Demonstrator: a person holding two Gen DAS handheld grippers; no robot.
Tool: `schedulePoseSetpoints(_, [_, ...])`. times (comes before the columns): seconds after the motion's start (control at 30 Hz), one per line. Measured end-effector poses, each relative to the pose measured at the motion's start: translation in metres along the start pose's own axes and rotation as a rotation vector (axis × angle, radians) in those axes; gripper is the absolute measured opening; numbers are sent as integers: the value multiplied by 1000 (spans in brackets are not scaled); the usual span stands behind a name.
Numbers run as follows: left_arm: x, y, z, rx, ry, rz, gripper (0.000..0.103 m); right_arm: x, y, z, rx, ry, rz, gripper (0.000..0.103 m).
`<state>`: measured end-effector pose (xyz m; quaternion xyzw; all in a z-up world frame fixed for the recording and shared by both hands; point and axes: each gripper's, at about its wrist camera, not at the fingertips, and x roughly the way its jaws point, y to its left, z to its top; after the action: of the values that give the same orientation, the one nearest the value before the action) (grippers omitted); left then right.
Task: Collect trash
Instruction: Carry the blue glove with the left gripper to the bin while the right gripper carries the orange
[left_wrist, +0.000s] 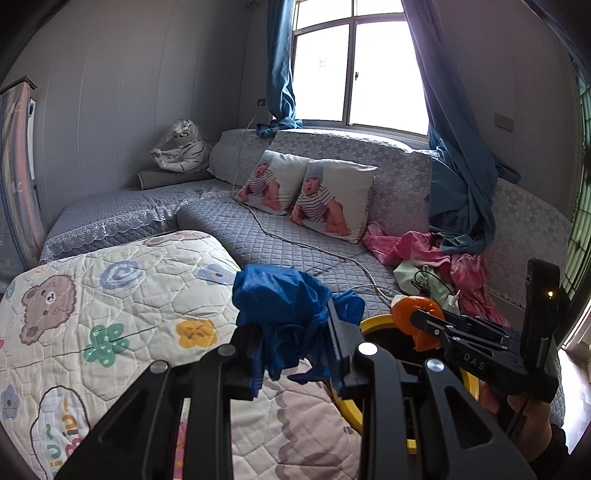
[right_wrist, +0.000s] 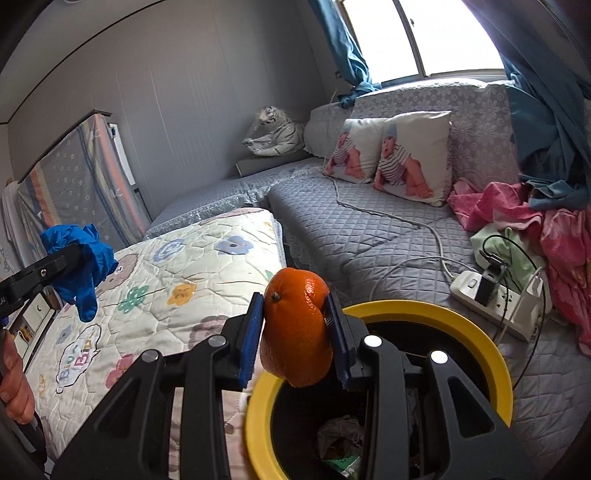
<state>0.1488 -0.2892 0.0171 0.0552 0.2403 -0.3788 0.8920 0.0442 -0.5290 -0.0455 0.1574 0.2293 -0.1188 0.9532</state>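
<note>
- Trash bin (right_wrist: 424, 308), yellow-rimmed, is already holding scraps at its bottom; both claws are carrying more, nothing dropped yet.
- Right gripper (right_wrist: 295, 332) is clenching an orange peel (right_wrist: 295, 325) between its blue pads, hanging just over the near rim of the bin.
- Left gripper (left_wrist: 295, 347) is pinching a crumpled blue glove (left_wrist: 280, 306), sitting beside the bin over the bear-print quilt (left_wrist: 110, 295), not yet above the opening.
- Remaining, by my estimate: centring over the bin, releasing both.

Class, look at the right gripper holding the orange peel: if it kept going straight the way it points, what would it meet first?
Probably the far rim of the yellow-rimmed bin, just beyond the orange peel clamped in the right gripper. If it clears that, the grey quilted sofa seat comes next. Depth is unclear.
</note>
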Motion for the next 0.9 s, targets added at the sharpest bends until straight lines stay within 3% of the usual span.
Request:
schedulePoseSetpoints(0.17, [28,-24,-6,23,22,-65,26,-5,-28,-8,39,-3,-78,33])
schedulePoseSetpoints(0.3, [56,-42,-15,20,74,-156,26,-6,-49,-14,91,10,-107,33])
schedulePoseSetpoints(0.53, [94,-65,-34,26,159,-240,26,-5,-68,-23,137,31,-142,33])
schedulePoseSetpoints(0.9, [131,-71,-52,-1,243,-265,27,0,-91,-30,192,62,-165,33])
